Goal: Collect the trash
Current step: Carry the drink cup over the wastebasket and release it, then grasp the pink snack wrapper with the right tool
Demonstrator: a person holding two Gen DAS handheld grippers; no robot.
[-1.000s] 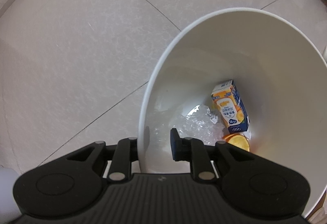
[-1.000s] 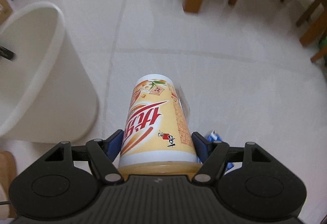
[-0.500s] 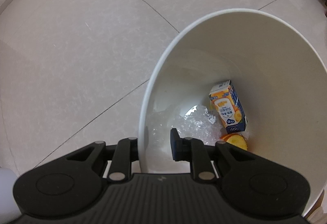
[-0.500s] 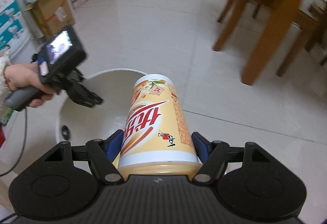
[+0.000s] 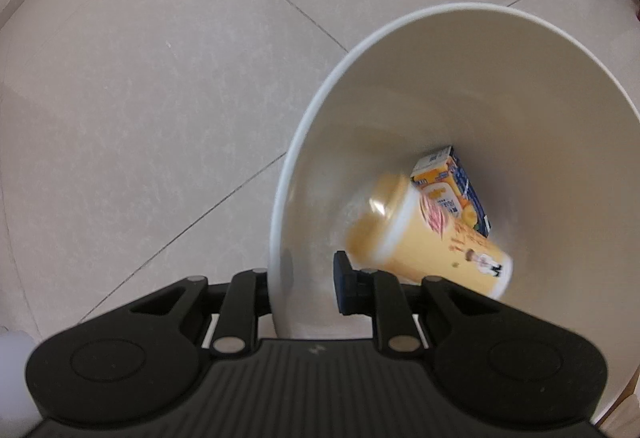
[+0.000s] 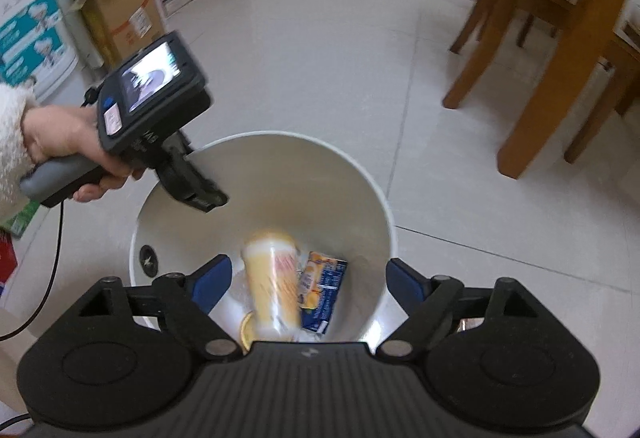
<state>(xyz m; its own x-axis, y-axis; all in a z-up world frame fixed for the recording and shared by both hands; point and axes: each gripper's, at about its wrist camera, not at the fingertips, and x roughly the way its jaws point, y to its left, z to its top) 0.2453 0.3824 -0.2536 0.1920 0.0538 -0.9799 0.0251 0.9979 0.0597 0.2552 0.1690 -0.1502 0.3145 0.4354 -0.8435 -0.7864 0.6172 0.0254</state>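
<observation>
Yellow paper drink cup (image 6: 273, 284) blurred inside white bin (image 6: 372, 194) beside juice carton (image 6: 323, 288); looks light, thin-walled, crushable, best gripped mid-body; right gripper (image 6: 308, 280) spread wide, empty; left gripper (image 5: 304, 278) clamped on bin rim.

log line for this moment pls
right gripper: open, over bin | yellow cup: loose inside white bin, blurred | left gripper: shut on bin rim

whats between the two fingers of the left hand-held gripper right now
The near wall of the white bin: the left hand-held gripper straddles its rim, one finger outside, one inside. The left wrist view shows it.
</observation>
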